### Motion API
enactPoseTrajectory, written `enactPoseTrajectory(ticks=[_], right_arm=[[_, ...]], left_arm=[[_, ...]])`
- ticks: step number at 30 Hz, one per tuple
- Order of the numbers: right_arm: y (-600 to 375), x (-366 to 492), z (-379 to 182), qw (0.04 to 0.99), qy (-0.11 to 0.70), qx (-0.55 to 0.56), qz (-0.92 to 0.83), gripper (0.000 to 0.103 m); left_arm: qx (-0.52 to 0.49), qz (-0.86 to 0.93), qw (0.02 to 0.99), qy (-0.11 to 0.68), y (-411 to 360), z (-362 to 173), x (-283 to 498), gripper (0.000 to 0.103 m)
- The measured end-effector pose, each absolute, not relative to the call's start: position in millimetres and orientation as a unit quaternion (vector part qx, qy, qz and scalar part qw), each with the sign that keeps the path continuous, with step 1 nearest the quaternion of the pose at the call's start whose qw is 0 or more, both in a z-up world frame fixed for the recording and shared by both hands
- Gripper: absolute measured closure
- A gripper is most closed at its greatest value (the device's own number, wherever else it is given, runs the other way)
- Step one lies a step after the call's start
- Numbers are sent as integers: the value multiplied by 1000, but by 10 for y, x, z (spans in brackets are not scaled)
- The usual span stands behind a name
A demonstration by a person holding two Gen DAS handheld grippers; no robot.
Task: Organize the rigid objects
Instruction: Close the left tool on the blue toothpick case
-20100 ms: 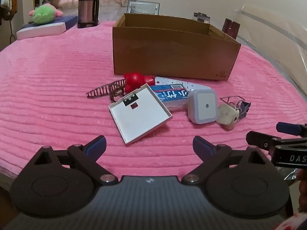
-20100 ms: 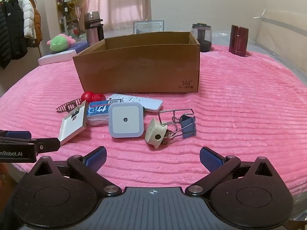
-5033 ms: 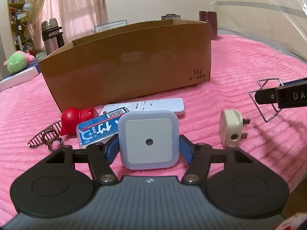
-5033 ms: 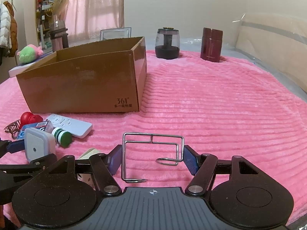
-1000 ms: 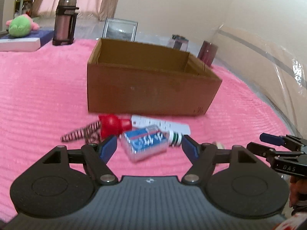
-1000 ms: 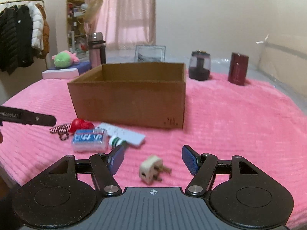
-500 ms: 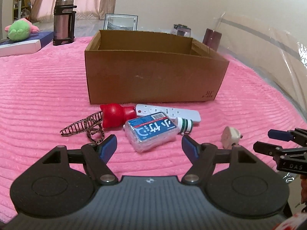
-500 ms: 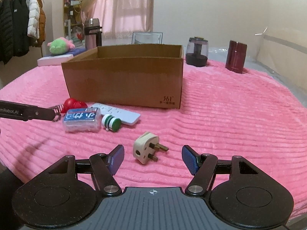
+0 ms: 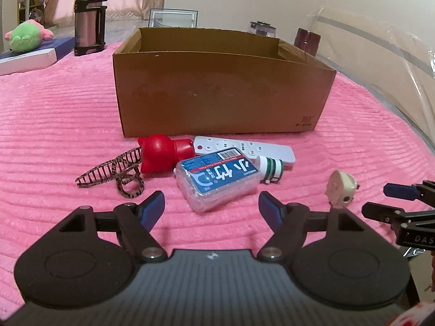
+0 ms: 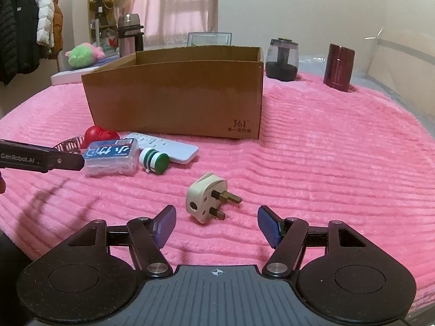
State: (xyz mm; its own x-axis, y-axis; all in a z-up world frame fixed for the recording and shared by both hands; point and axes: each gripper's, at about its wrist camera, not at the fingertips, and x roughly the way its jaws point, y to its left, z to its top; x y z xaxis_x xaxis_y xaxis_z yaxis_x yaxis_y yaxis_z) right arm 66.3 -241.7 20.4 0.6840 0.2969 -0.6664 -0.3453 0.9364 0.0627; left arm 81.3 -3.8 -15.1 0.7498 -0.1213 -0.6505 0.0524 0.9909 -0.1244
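In the left wrist view the left gripper (image 9: 211, 206) has just spread its jaws a little and holds nothing, poised just short of the clear bottle (image 9: 217, 180) lying on the pink cover (image 9: 54, 114) before the box (image 9: 217, 92); it looks light, stiff and slick, best pinched across its flat sides. In the right wrist view the right gripper (image 10: 217, 225) stands open and empty, the plug (image 10: 206, 197) lying just ahead between its tips: hard and light, best taken by the body, clear of the prongs.

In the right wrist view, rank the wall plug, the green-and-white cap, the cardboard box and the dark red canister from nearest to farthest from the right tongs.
1. Wall plug: just ahead of the right tongs, between the open fingers' line.
2. Green-and-white cap: farther, ahead-left.
3. Cardboard box: behind the cap, centre-left.
4. Dark red canister: far back, right.
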Motion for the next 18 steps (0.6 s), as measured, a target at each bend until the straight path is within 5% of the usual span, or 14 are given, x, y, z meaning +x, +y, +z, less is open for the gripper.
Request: enactPoseTrajectory(ticks=[18], right_arm=[[-2476, 853, 42, 915, 366, -21, 167, 40]], left_arm=[[-54, 21, 935, 351, -416, -428, 1292, 6]])
